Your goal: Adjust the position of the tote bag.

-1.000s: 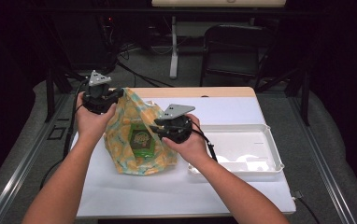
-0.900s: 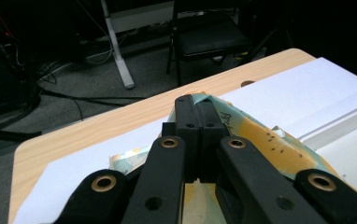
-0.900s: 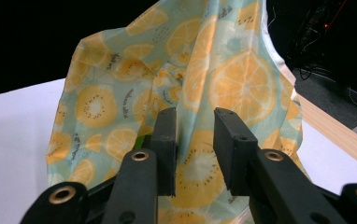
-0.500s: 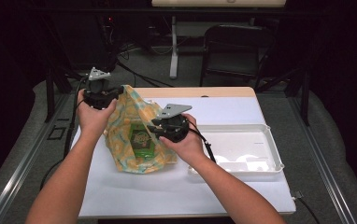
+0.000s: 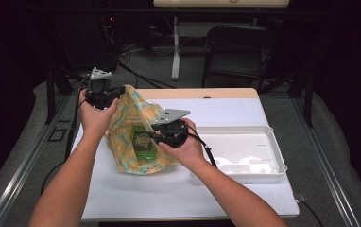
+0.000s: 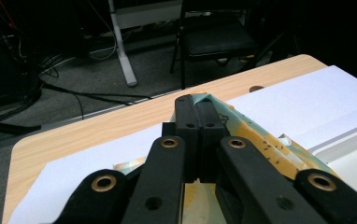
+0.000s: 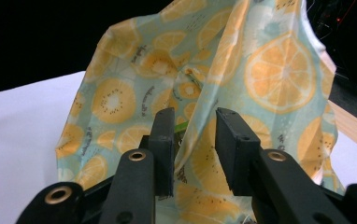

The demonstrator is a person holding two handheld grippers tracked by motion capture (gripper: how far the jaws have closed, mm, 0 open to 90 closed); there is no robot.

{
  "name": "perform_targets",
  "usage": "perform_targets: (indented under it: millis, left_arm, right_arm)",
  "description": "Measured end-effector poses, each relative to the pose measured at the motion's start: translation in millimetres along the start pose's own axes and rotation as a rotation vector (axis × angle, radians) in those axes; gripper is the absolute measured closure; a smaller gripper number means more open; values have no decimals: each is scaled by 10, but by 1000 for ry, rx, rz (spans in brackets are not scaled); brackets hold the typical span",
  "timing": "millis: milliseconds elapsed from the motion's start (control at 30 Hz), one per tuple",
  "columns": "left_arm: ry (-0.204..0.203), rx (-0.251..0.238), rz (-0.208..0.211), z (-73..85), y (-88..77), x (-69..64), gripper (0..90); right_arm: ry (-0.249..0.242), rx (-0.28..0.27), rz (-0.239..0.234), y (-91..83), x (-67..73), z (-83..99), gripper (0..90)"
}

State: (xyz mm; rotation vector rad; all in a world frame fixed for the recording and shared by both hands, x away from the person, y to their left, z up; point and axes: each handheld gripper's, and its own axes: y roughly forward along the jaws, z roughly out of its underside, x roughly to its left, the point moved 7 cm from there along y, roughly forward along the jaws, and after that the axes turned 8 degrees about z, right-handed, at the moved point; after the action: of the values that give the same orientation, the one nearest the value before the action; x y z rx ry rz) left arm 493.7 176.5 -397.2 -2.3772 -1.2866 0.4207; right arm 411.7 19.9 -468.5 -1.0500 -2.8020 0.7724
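Since the earlier frame we note the left gripper has drawn back toward the desk's far left corner, lifting the bag's upper edge with it; the right gripper has kept its place at the bag's mouth.

We record one fabric bag, printed with orange and kiwi slices, lying on the white sheet that covers the desk. Inside it we see one green packet, partly hidden by the cloth. In the left gripper view the jaws are pressed together on a fold of the bag's rim. In the right gripper view the jaws stand apart with a fold of cloth between them, not pinched.

One white tray sits to the right of the bag, just beside the person's right hand. We see nothing in it
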Motion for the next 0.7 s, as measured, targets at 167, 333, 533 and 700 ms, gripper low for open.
perform_targets:
  millis: [167,333,533,700]
  left_arm:
    - [-6,2,-2,-3,26,20,900]
    - [-12,0,-13,1,86,21,900]
    - [-37,1,-9,3,137,52,900]
    - [-41,1,-15,16,163,58,900]
  right_arm:
    - [2,14,6,42,3,51,691]
    - [10,24,2,84,-9,84,695]
    - [5,36,4,138,-13,140,760]
    - [37,45,-17,213,-55,203,839]
